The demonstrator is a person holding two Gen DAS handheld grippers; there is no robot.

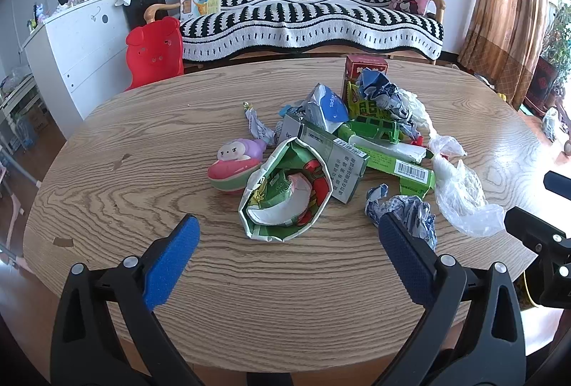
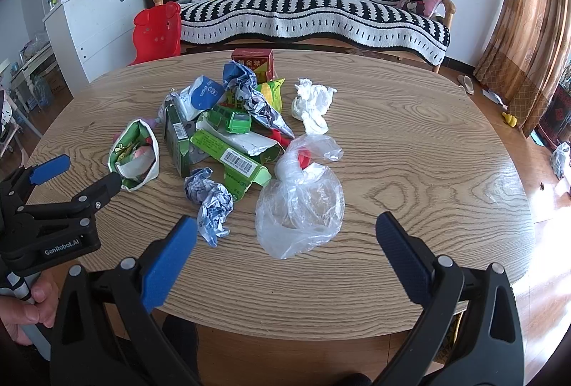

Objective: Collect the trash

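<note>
A pile of trash lies on the oval wooden table point(image 1: 125, 200). My left gripper point(image 1: 287, 232) is open and empty, just short of an open green snack bag point(image 1: 285, 189). A crumpled blue-white wrapper point(image 1: 407, 211) touches its right finger. My right gripper point(image 2: 285, 232) is open and empty around the near end of a clear plastic bag point(image 2: 301, 204). In the right wrist view the same wrapper point(image 2: 212, 204) lies by the left finger, beside green cartons point(image 2: 232, 157), a grey carton point(image 1: 332, 154), a wipes pack point(image 2: 200, 97) and white tissue point(image 2: 312, 104).
A pink toy point(image 1: 235, 164), a green toy car point(image 2: 232, 118) and a red box point(image 2: 253, 63) sit in the pile. Behind the table stand a striped sofa point(image 1: 310, 15), a red chair point(image 1: 155, 50) and a white cabinet point(image 1: 78, 50). The left gripper's body shows in the right wrist view point(image 2: 50, 207).
</note>
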